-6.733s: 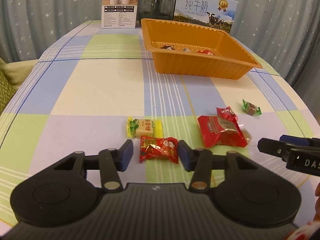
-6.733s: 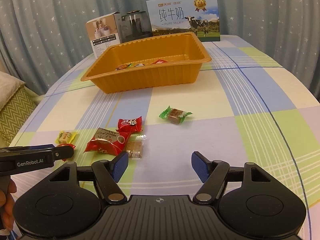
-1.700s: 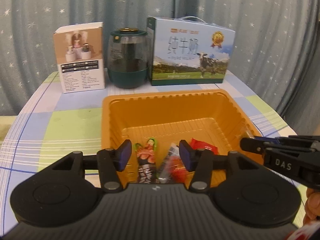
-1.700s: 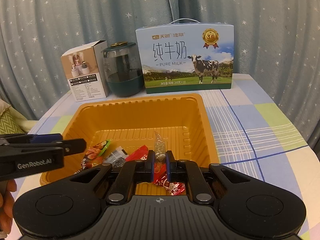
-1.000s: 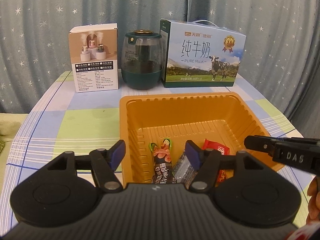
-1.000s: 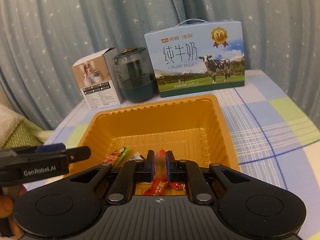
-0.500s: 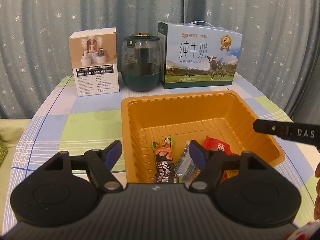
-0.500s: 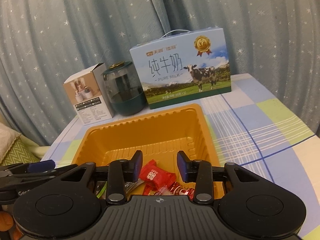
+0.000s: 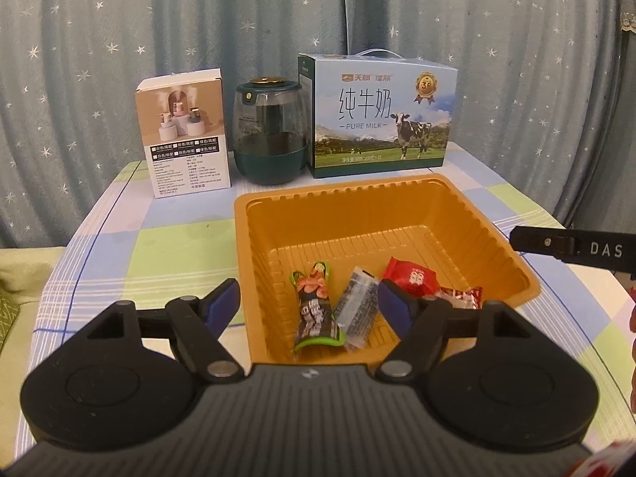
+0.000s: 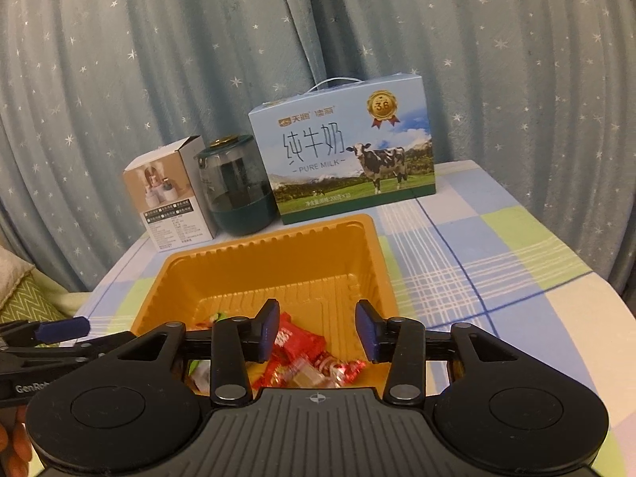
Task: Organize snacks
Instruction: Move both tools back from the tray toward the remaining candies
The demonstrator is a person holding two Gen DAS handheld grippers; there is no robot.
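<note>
Right wrist: gripper (image 10: 316,332) open, prob. over tray (image 10: 381,266).

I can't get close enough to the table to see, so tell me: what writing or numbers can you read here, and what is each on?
"纯牛奶": milk carton.
"PURE MILK": same carton.
"3.6": gold medal on that carton.
"DAS": right gripper, seen side-on in the left view.
"GenRob", cut off: left gripper, in the right view.
Small box: print too small to read.
Snack wrappers in the tray: blurred.
</note>
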